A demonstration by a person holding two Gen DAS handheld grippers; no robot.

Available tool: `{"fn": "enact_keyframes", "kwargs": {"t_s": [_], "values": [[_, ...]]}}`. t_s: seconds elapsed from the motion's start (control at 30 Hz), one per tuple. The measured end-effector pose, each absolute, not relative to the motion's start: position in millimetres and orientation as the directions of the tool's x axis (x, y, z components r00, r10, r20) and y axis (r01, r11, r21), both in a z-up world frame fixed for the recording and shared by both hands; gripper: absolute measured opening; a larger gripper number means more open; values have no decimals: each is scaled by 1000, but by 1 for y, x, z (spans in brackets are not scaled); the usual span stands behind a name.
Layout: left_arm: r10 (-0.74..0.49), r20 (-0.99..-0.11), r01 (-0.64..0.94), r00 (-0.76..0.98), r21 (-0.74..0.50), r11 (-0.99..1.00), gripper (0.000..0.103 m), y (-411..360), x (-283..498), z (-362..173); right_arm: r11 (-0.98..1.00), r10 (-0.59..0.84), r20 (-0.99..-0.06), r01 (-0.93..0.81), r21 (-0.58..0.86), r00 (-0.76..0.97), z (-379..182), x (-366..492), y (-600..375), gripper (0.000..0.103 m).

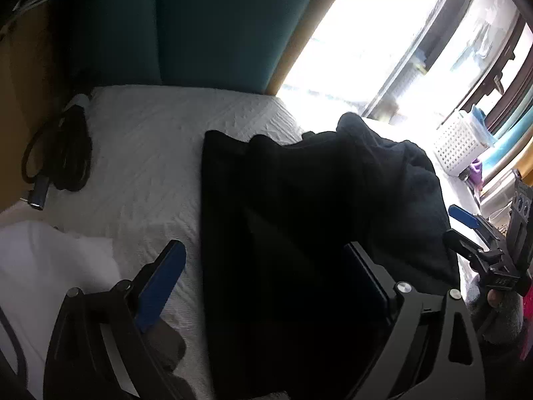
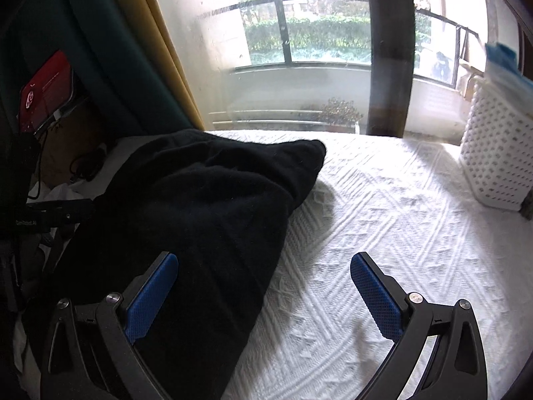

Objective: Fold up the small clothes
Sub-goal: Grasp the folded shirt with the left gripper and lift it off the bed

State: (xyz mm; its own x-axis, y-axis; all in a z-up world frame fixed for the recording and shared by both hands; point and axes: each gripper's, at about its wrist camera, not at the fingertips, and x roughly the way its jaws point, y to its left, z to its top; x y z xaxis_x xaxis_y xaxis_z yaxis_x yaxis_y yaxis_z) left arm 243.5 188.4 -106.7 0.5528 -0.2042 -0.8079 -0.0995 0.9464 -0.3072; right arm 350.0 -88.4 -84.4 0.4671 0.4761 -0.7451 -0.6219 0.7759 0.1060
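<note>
**Black garment on white bedspread, both grippers released**

1. Left gripper (image 1: 266,286): nearest item in the left wrist view. Blue-padded jaws stand wide apart, one finger over bare bedspread, the other over the dark cloth. Pads press on nothing.

2. Right gripper (image 2: 265,291): nearest item in the right wrist view. Jaws likewise wide apart, the left-hand pad above the garment's near edge, the right-hand pad above bare bedspread. Nothing clamped.

3. Black garment (image 2: 200,206): lies on the bed, between and just ahead of both tools. Flat and smooth-edged on its left side in the left wrist view; bunched into a raised, rumpled heap toward the window side. Exact type of clothing cannot be told.

4. White bedspread (image 2: 383,233): textured, woven in diamond and zigzag pattern, bears everything listed.

5. White cloth (image 1: 43,266): pale fabric at the near left edge, apart from the black garment.

6. Black cable and plug (image 1: 56,163): coiled at the bed's far left side.

7. White perforated basket (image 2: 496,153): upright on the bedspread near the window, well apart from the garment.

8. Window (image 2: 299,50): behind the bed, with balcony railing and hedge beyond.
</note>
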Motion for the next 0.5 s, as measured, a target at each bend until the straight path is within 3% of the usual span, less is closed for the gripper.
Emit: {"fn": "enact_keyframes", "kwargs": {"t_s": [0.23,0.5], "values": [[-278,-808,4,520,-323,946,94,159,245,-104,768,488,-765,-623,149,420,-90,357,-80,103],[-235,-798,67,555,-238,969,94,146,249,-109,736,523,-772,-649,194,361,-93,359,-71,103]]}}
